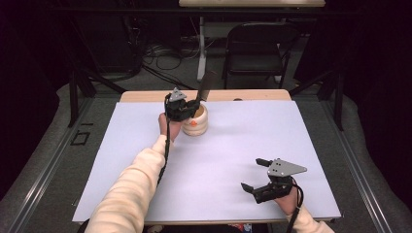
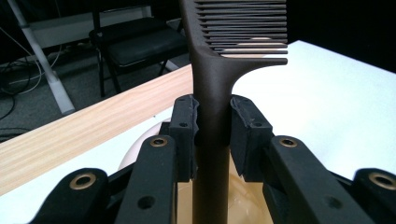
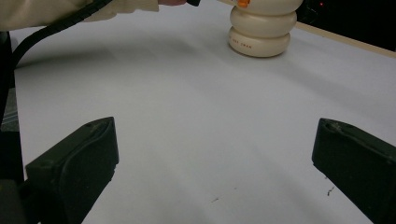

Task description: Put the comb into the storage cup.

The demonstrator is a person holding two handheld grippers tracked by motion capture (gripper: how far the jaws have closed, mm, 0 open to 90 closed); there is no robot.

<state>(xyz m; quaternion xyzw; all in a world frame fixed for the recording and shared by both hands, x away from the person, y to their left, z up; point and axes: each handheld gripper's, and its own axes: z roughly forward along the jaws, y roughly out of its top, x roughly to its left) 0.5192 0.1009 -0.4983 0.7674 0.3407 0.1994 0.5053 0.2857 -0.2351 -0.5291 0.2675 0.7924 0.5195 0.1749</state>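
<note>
A dark brown comb (image 2: 212,74) stands upright with its handle reaching down into a cream ribbed pot (image 1: 197,121). My left gripper (image 2: 212,126) is shut on the comb's handle just above the pot's mouth; in the high view the left gripper (image 1: 184,109) sits at the pot's left side and the comb (image 1: 206,85) leans up to the right. The pot (image 3: 262,29) stands far off in the right gripper view. My right gripper (image 1: 255,174) rests low near the table's front right, jaws wide apart and nothing between them.
A white sheet (image 1: 233,145) covers the table, with a bare wooden strip (image 1: 145,96) along its far edge. A black folding chair (image 1: 260,46) and a white table leg (image 1: 201,48) stand beyond the table. A sleeve (image 1: 131,189) crosses the front left.
</note>
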